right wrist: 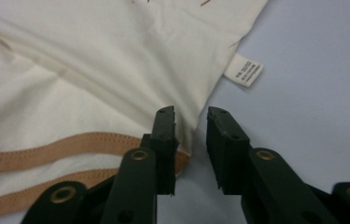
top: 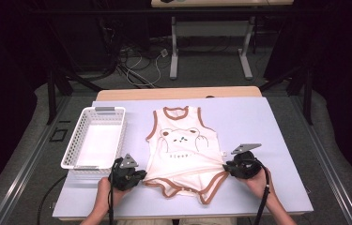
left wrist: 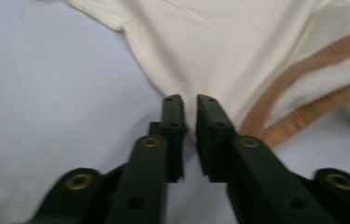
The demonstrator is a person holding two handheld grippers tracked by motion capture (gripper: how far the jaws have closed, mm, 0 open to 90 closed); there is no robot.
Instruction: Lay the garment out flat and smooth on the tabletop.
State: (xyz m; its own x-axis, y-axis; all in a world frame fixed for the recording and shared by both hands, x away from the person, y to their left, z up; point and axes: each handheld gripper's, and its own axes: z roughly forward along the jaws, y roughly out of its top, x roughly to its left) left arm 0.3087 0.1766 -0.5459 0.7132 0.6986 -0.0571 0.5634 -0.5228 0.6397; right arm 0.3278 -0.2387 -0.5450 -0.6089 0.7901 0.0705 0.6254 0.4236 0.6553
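Right now a cream baby bodysuit (top: 183, 150) with brown trim lies face up near the middle of the pale table (top: 277, 122), neck toward the far edge and its lower part bunched toward the person. A bear print sits on its chest. Beside it on the left stands a white mesh basket (top: 77, 136), apart from the cloth.

At the garment's lower left edge rests the left gripper (top: 138, 176), held in the person's left hand (top: 105, 190). The left gripper view shows the left gripper's (left wrist: 189, 100) jaws standing a narrow gap apart, with the bodysuit's (left wrist: 219, 46) side edge running down into that gap; the pads do not visibly press the cloth.

Opposite it, the right gripper (top: 227, 166) sits at the lower right edge in the right hand (top: 258, 180). In the right gripper view the right gripper's (right wrist: 191, 114) jaws stand a little wider, and the corner of the bodysuit (right wrist: 93, 79) lies between them, touching the left pad and clear of the other. A white care label (right wrist: 243, 71) sticks out from the side seam just beyond.
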